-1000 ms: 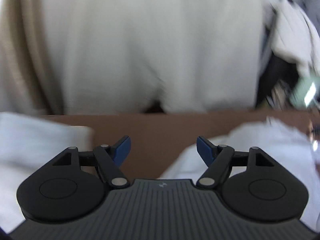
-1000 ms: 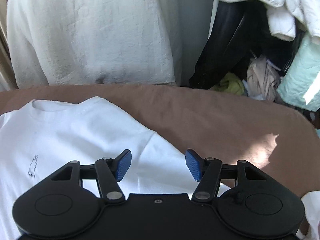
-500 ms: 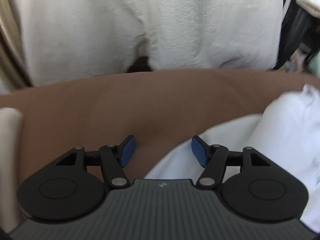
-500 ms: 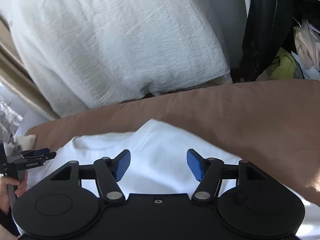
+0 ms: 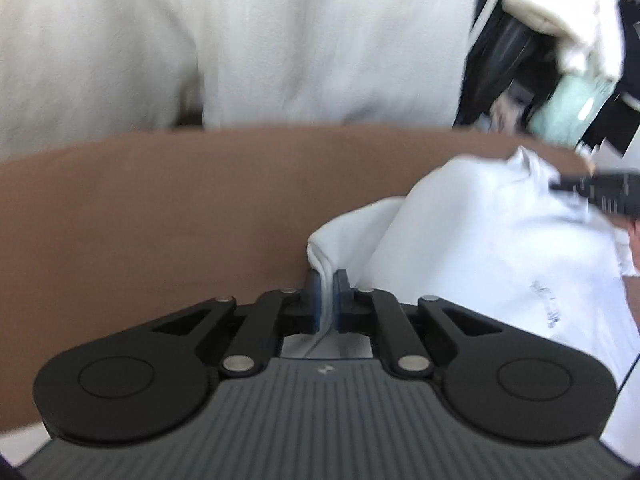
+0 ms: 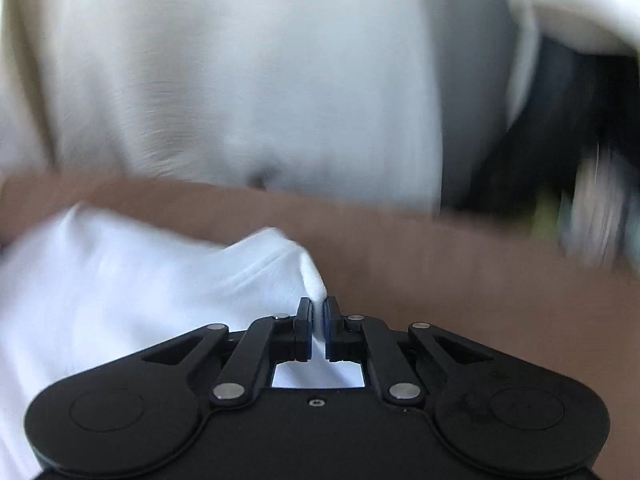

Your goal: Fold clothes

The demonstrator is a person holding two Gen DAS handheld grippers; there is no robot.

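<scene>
A white T-shirt (image 5: 480, 240) with a small dark print lies on the brown surface (image 5: 160, 208). My left gripper (image 5: 327, 284) is shut on a folded edge of the shirt at its left side. In the right wrist view the same white T-shirt (image 6: 140, 280) spreads to the left, and my right gripper (image 6: 318, 312) is shut on a raised corner of it. The right gripper's black body also shows at the right edge of the left wrist view (image 5: 600, 192). Both views are blurred.
A large off-white cloth (image 5: 280, 40) hangs behind the brown surface; it also fills the back of the right wrist view (image 6: 240, 80). Dark and pale garments (image 5: 560, 60) are piled at the back right.
Both grippers were open above the shirt; both have now closed on its fabric, left on the folded edge, right on a corner, which is lifted.
</scene>
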